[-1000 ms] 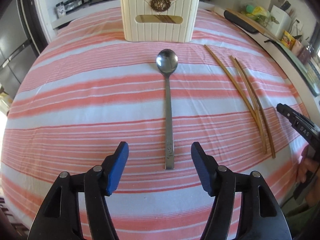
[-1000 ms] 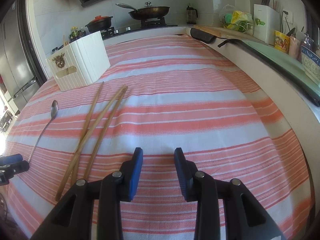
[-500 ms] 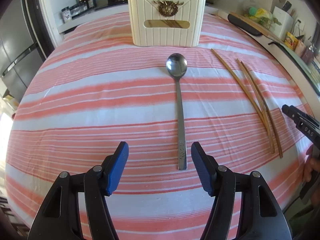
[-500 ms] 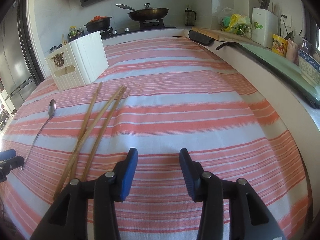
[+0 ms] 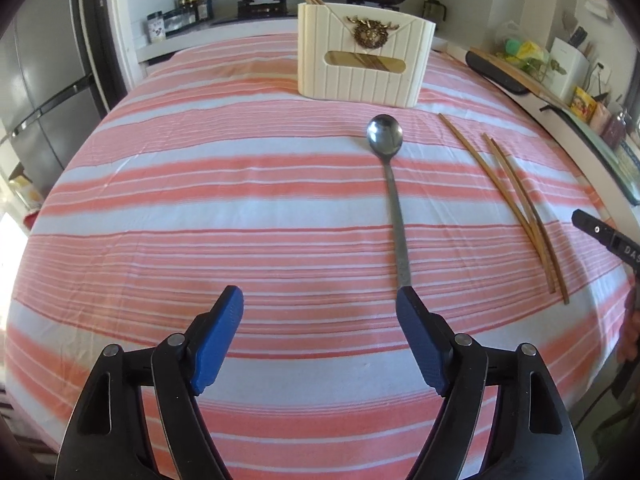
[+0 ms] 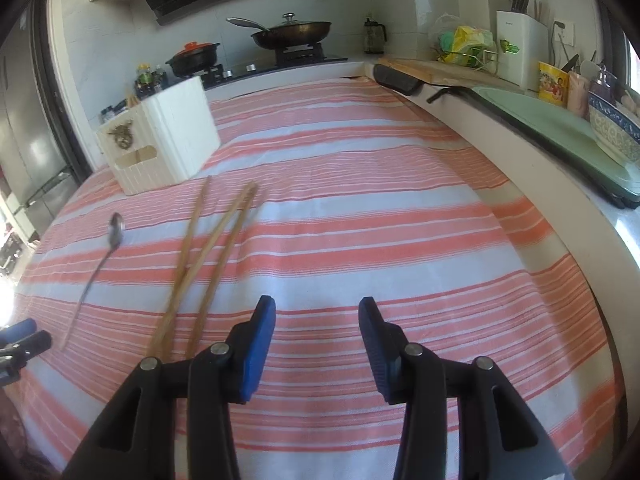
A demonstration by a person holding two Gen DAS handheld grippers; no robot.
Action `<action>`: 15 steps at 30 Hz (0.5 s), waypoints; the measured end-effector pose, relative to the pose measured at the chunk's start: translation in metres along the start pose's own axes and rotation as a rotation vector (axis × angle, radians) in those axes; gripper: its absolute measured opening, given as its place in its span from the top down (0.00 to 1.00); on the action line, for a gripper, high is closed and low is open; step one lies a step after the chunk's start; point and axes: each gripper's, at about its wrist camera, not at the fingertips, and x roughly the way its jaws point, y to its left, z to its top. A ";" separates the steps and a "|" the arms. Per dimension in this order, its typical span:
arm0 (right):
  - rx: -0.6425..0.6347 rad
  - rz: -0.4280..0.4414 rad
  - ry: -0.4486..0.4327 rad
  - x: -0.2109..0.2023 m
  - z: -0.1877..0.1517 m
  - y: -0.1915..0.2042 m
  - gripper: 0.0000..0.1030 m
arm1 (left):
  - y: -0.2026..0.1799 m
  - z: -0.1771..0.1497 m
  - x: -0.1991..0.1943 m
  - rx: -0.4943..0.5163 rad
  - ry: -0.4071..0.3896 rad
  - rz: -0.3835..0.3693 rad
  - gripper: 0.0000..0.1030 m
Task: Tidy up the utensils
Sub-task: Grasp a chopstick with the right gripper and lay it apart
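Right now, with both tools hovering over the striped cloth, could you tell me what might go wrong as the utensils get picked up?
1. The spoon lies flat on the tablecloth, its handle end at the right finger of the left tool, not between the open jaws; closing here would probably miss or nudge it.
2. The chopsticks cross near their lower ends, so the right tool may pinch only one and scatter the rest.
3. Either thin utensil could drag the soft cloth.

Left wrist view: sitting low over striped cloth [image 5: 200, 200], looking forward and down past own fingers, facing holder [image 5: 364, 64] head-on, stove behind. Right wrist view: looking from further right, holder [image 6: 160, 148] angled at left. Both sharing spoon [image 5: 390, 184] [image 6: 112, 240], chopsticks [image 5: 512, 200] [image 6: 208, 248], holder, cloth.
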 end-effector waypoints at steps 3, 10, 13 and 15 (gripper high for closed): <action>-0.061 0.080 0.064 0.007 0.006 0.032 0.62 | 0.010 -0.002 0.000 -0.028 0.007 -0.001 0.22; -0.262 -0.046 0.199 0.044 0.012 0.070 0.90 | 0.017 -0.003 -0.008 -0.025 -0.014 0.015 0.21; -0.285 -0.123 0.206 0.043 0.016 0.055 0.94 | 0.021 -0.004 -0.009 -0.024 -0.018 0.019 0.18; -0.259 -0.157 0.206 0.039 0.018 0.036 0.93 | 0.022 -0.003 -0.006 -0.027 -0.010 0.016 0.18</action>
